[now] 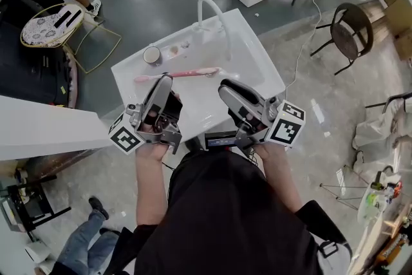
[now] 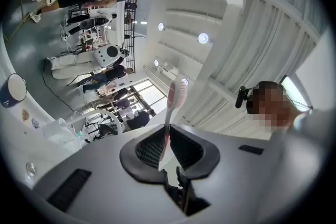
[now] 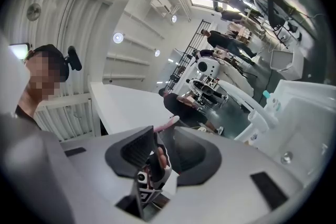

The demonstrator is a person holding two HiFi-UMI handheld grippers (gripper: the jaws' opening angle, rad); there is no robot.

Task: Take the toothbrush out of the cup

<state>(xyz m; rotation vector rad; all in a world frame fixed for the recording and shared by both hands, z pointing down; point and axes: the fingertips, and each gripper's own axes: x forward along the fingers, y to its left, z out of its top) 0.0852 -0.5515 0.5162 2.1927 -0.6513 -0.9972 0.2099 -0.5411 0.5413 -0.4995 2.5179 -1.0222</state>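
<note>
One cup (image 1: 152,55) stands on the far corner of the white sink (image 1: 254,51), and the pink toothbrush (image 1: 190,73) is out of it. The left gripper (image 1: 165,79) is clamped on the toothbrush's handle, holding it level above the basin. The right gripper (image 1: 225,88) hovers near the brush's other end, its jaws apart and gripping nothing.

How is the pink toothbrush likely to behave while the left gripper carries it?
The toothbrush looks thin and light, so it probably lifts easily. It juts out straight from the left gripper, so it seems fairly stiff. Its smooth, narrow handle might pivot or slip in the grip.
</note>
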